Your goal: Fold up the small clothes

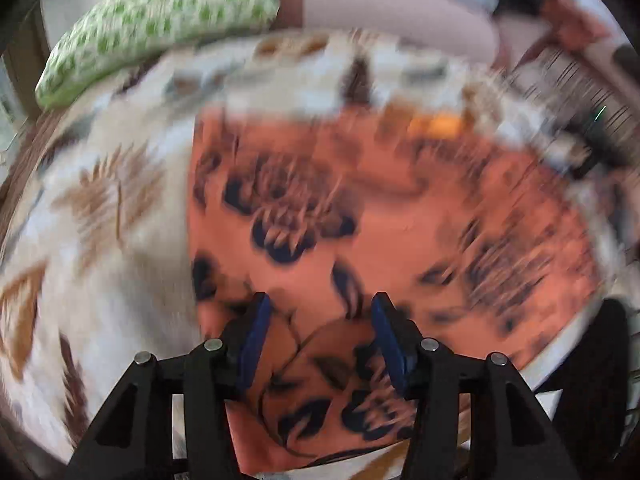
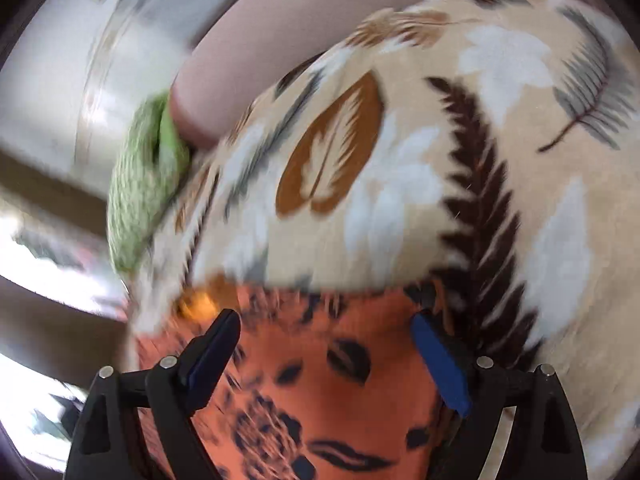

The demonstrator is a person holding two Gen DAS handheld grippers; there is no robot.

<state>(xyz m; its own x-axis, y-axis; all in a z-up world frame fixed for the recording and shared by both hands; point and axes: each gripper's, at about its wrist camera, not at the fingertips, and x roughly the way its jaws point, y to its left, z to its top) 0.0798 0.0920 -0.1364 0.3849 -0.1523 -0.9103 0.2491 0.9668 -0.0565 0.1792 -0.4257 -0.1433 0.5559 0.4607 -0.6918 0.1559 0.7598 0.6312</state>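
Observation:
An orange garment with dark navy flower prints [image 1: 360,216] lies spread on a leaf-patterned bedspread [image 1: 112,208]. My left gripper [image 1: 320,308] is open just above the garment's near part, where the cloth is wrinkled and folded over between the jaws. In the right wrist view the same garment [image 2: 320,392] fills the bottom, and my right gripper [image 2: 328,324] is open wide above it near its far edge. Both views are blurred by motion.
The beige bedspread with brown, grey and white leaves [image 2: 440,160] covers the bed. A green-and-white patterned pillow [image 1: 160,20] lies at the far left, next to a plain pink cushion [image 1: 392,4]. Another gripper's dark body [image 1: 592,136] shows at the right.

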